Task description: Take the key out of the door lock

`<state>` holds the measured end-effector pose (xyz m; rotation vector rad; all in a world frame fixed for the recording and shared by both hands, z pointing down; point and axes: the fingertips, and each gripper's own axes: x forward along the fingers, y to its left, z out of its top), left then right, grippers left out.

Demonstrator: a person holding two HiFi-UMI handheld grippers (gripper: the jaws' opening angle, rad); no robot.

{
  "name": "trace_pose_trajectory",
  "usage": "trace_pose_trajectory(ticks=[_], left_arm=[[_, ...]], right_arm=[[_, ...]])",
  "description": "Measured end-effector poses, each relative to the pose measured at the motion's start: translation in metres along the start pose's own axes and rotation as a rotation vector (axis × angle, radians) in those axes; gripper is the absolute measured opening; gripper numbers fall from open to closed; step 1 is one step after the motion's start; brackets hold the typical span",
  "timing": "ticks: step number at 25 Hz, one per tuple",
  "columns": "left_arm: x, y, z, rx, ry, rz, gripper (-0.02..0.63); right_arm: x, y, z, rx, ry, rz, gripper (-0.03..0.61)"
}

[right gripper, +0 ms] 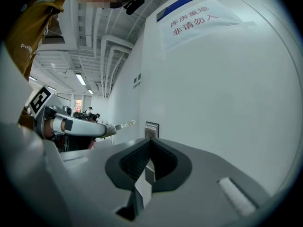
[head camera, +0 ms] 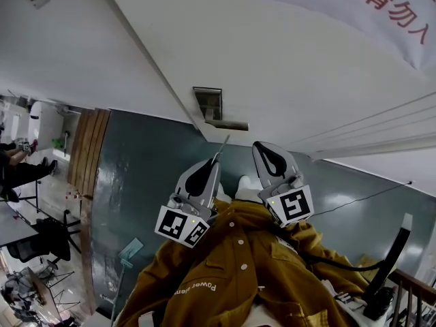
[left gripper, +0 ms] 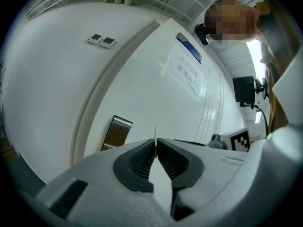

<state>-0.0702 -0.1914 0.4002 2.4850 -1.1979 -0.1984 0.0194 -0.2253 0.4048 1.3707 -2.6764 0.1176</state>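
Observation:
My left gripper (head camera: 216, 161) is shut on the key (head camera: 224, 142), whose thin metal blade sticks out past the jaw tips. The key is clear of the door's metal lock plate (head camera: 207, 103) and its lever handle (head camera: 228, 124), a short way below them in the head view. From the left gripper view the blade (left gripper: 155, 132) shows edge-on between the pads, with the lock plate (left gripper: 116, 132) off to the left. My right gripper (head camera: 262, 146) hangs beside the left one, shut with nothing in it. From the right gripper view I see the key (right gripper: 124, 124) in the left gripper and the lock plate (right gripper: 151, 129).
The white door (head camera: 286, 67) carries a paper notice with red characters (head camera: 381, 5) and a blue sign (right gripper: 176, 7). Two wall switches (left gripper: 102, 40) sit left of the door frame. A mustard jacket sleeve (head camera: 225, 278) fills the lower head view. Office chairs (head camera: 41, 240) stand at the left.

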Motion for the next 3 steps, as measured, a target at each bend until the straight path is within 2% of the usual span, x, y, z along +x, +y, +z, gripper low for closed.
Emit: trace_pose_trajectory(ticks=[3], left_arm=[[0.001, -0.0002, 0.0007, 0.005, 0.0, 0.0, 0.026]], right_arm=[[0.0011, -0.0012, 0.0021, -0.002, 0.01, -0.005, 0.005]])
